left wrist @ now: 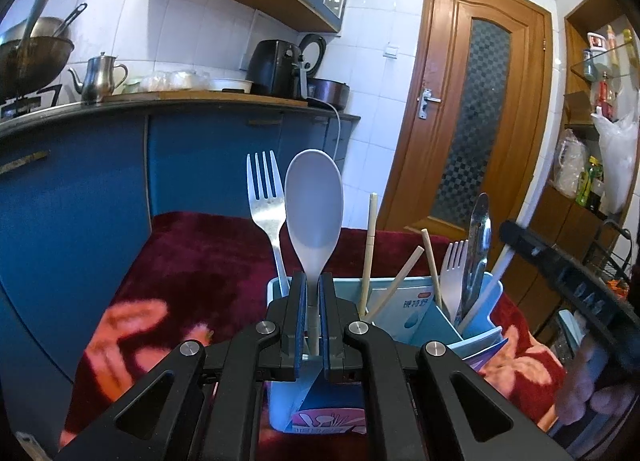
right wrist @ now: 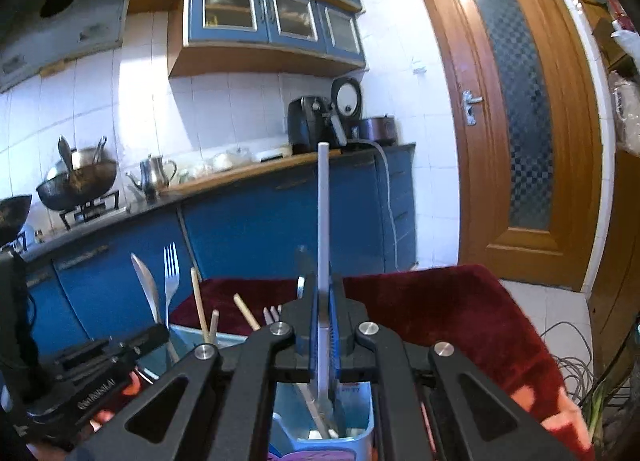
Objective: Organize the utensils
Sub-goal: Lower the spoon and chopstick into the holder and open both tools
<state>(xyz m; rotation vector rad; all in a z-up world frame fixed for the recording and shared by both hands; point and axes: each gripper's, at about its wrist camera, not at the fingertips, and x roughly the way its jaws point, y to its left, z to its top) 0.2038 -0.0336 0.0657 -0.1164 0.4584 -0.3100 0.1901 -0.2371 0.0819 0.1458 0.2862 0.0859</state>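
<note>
My left gripper (left wrist: 313,287) is shut on the stem of a pale plastic spoon (left wrist: 314,201), held upright over a light blue utensil caddy (left wrist: 280,405). A metal fork (left wrist: 264,197) stands just behind it. Further right in the caddy are wooden chopsticks (left wrist: 370,249), a white plastic fork (left wrist: 454,273) and a metal utensil (left wrist: 478,245). My right gripper (right wrist: 323,289) is shut on a long pale utensil (right wrist: 323,213), seen edge-on; its lower end reaches into the caddy (right wrist: 356,437). The right gripper (left wrist: 516,235) enters from the right in the left wrist view.
The caddy sits on a dark red flowered cloth (left wrist: 192,261). Blue kitchen cabinets (left wrist: 200,157) with a kettle (left wrist: 98,77) and wok (left wrist: 32,57) on the counter are behind. A wooden door (right wrist: 516,121) is at the right, with cables (right wrist: 572,361) on the floor.
</note>
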